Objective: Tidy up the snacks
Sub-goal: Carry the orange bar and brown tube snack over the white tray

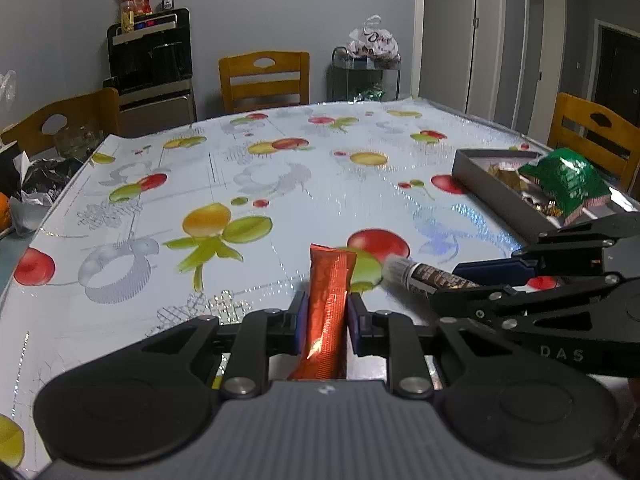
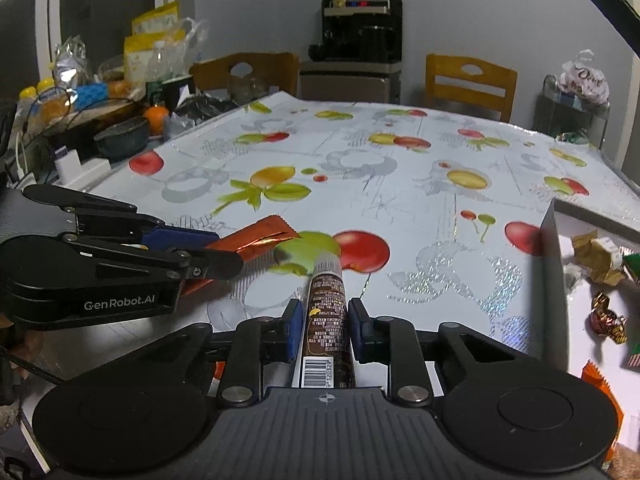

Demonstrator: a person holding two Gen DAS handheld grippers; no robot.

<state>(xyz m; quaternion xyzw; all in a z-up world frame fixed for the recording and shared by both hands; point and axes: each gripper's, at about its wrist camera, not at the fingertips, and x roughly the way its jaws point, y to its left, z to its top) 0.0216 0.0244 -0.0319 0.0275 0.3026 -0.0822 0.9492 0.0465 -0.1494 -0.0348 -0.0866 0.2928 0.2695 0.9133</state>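
My left gripper is shut on a long orange-red foil snack stick, which points away from me over the fruit-print tablecloth. Just to its right, my right gripper is shut on a brown snack stick with a barcode and a silvery tip. In the right wrist view the left gripper comes in from the left with the orange stick. In the left wrist view the right gripper comes in from the right with the brown stick. A dark open box of snacks stands at the right.
The box holds a green packet and gold wrapped sweets. Wooden chairs stand round the table. A black appliance sits on a cabinet at the back wall. Bottles, bags and a bowl crowd a side surface on the left.
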